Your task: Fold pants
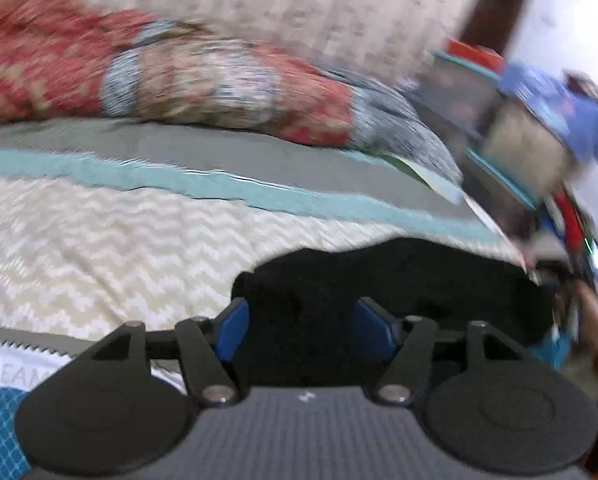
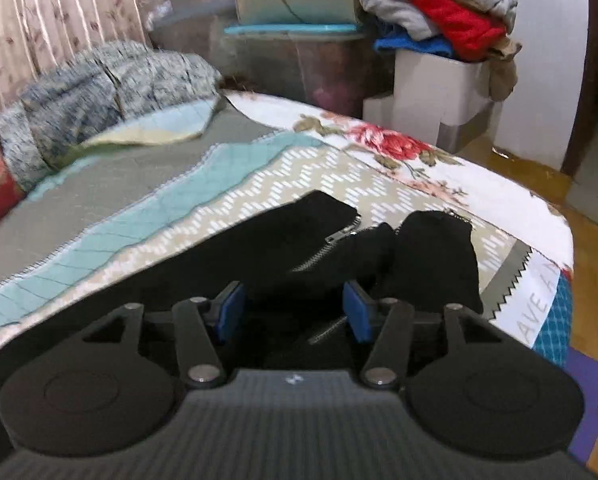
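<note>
The black pants (image 1: 399, 276) lie on the quilted bed cover (image 1: 99, 232), and the left wrist view is blurred. My left gripper (image 1: 303, 330) hangs just above them, jaws apart. Its blue pads (image 1: 233, 332) touch no fabric that I can see. In the right wrist view the black pants (image 2: 439, 256) show two leg ends near the bed corner. A metal zipper (image 2: 341, 236) lies on one leg end. My right gripper (image 2: 294, 312) is open over the cloth, which lies below its blue pads (image 2: 357, 312).
A rolled red and blue-grey blanket (image 1: 179, 80) lies along the far side of the bed. The bed's corner and edge (image 2: 555, 264) drop to a wooden floor (image 2: 579, 216). Plastic storage bins (image 2: 295, 60) and a white stool piled with clothes (image 2: 439, 12) stand beyond.
</note>
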Motion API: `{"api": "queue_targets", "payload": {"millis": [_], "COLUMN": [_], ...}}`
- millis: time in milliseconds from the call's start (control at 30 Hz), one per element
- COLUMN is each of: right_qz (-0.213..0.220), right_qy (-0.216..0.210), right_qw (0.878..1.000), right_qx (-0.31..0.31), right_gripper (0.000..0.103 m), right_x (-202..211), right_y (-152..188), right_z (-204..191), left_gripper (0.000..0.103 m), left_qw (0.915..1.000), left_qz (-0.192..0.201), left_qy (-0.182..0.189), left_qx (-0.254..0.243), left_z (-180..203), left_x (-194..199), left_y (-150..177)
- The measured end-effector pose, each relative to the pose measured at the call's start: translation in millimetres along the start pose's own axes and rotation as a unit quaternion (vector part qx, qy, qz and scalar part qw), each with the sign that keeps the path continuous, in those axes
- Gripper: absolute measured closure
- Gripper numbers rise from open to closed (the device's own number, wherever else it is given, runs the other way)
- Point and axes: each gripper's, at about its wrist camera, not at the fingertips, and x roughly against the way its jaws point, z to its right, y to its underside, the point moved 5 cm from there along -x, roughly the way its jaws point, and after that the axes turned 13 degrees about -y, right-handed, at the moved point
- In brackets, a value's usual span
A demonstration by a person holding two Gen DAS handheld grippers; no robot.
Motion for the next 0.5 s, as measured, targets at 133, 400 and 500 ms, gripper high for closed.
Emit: {"api": "queue_targets", "payload": {"millis": [133,400,500], "right_qz": [-0.023,-0.177,-0.198], "right_qy": [-0.094,-0.261,-0.279], "right_qw": [0.995,0.917,0.894], "right_qx": [0.020,0.244,0.290], "right_gripper": [0.046,0.035,0.026], "right_x": [1,-75,-93], "right_y": [2,59,82], "right_z": [-53,-220,-251], "left_gripper": [0.023,0.020,0.015], "left_qw": [0.9995,0.9943,0.9928], "left_qz": [-0.023,-0.090,-0.055], "left_qy": [-0.019,-0.047,-0.098], "left_qx": [-0.013,0.034,0.041], "left_z": [3,-13,-26], "left_x": [-43,-115,-108], "left_y": [-9,-4,-10]}}
